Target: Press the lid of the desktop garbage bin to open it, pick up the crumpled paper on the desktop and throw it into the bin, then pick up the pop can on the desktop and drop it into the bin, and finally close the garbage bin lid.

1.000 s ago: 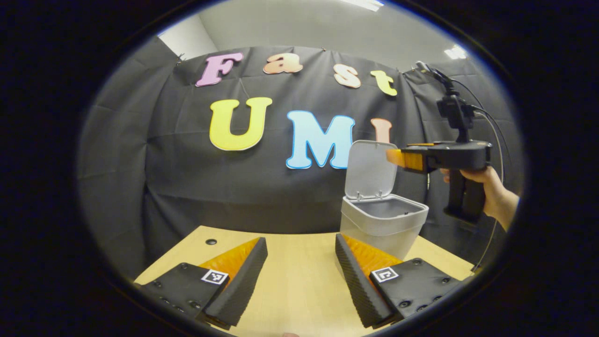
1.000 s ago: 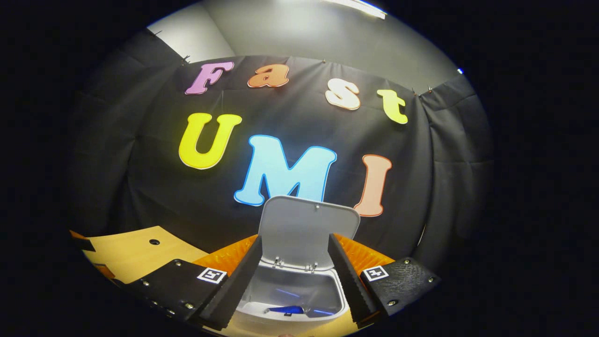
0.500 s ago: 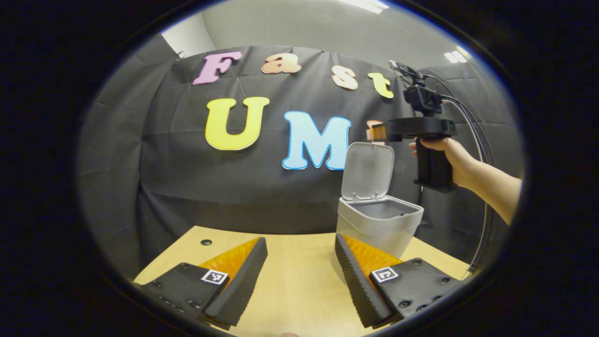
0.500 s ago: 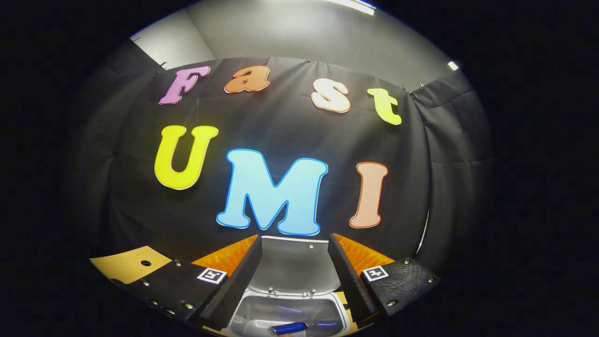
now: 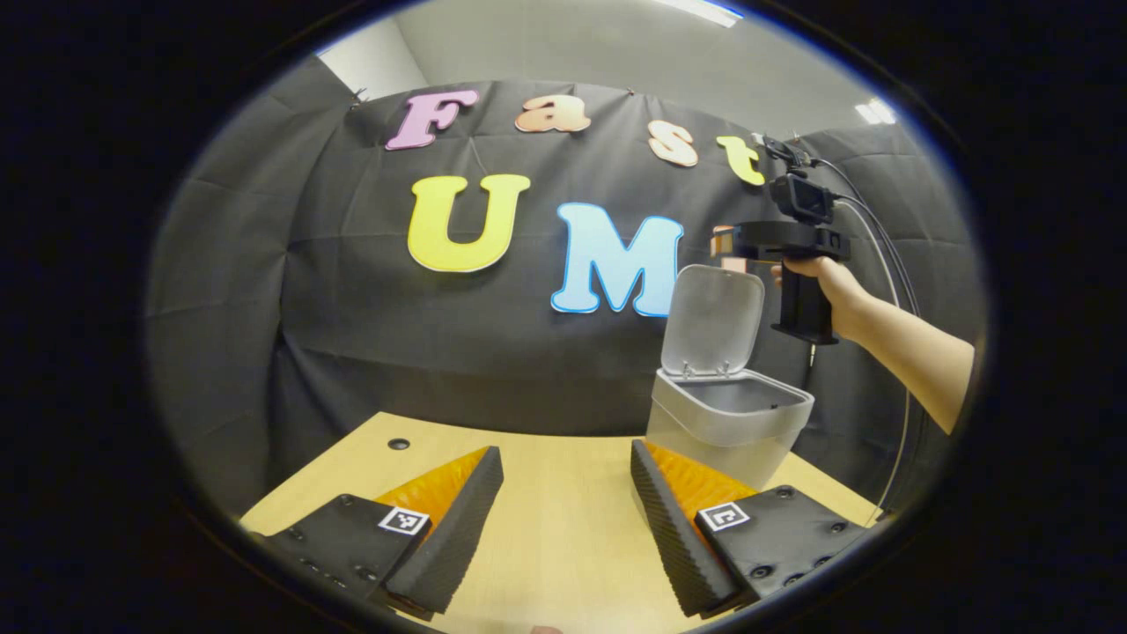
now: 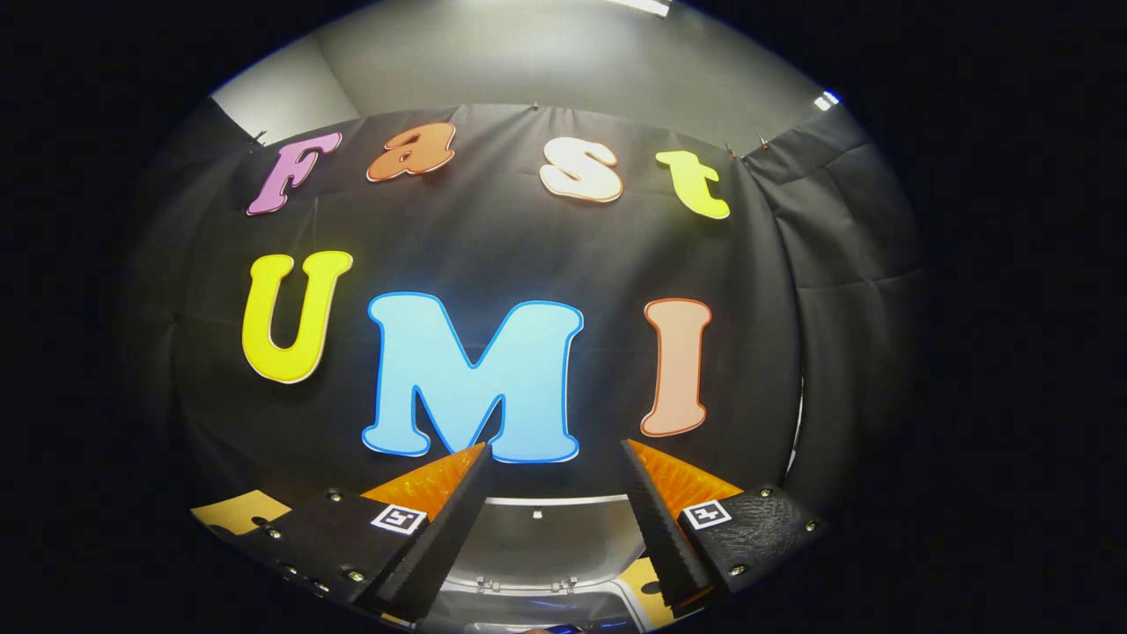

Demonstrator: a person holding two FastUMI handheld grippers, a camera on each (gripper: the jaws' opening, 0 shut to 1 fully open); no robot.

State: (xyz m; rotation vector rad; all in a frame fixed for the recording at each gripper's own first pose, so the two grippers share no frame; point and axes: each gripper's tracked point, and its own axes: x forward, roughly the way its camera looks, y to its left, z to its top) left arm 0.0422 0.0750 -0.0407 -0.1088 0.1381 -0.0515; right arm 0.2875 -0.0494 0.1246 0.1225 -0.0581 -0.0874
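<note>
The grey desktop bin (image 5: 724, 429) stands on the wooden table (image 5: 546, 493) at the right, its lid (image 5: 713, 319) tipped up and open. Its inside is dark from here. My left gripper (image 5: 563, 519) is open low over the table, left of the bin, with nothing between its fingers. A hand holds my right gripper (image 5: 724, 248) just above the lid's top edge. In the right gripper view, my right gripper (image 6: 550, 528) is open, and the lid (image 6: 539, 539) lies below and between its fingers, apart from them. The bin rim (image 6: 519, 600) sits at the bottom edge.
A small round hole (image 5: 399, 444) marks the table's far left part. The black cloth wall hangs right behind the bin. A cable (image 5: 907, 414) trails down from the right gripper beside the person's forearm (image 5: 916, 352).
My right gripper has risen and moved back from over the bin's mouth to above the lid's top edge. The bin's inside has dropped out of its view. The left gripper barely moved.
</note>
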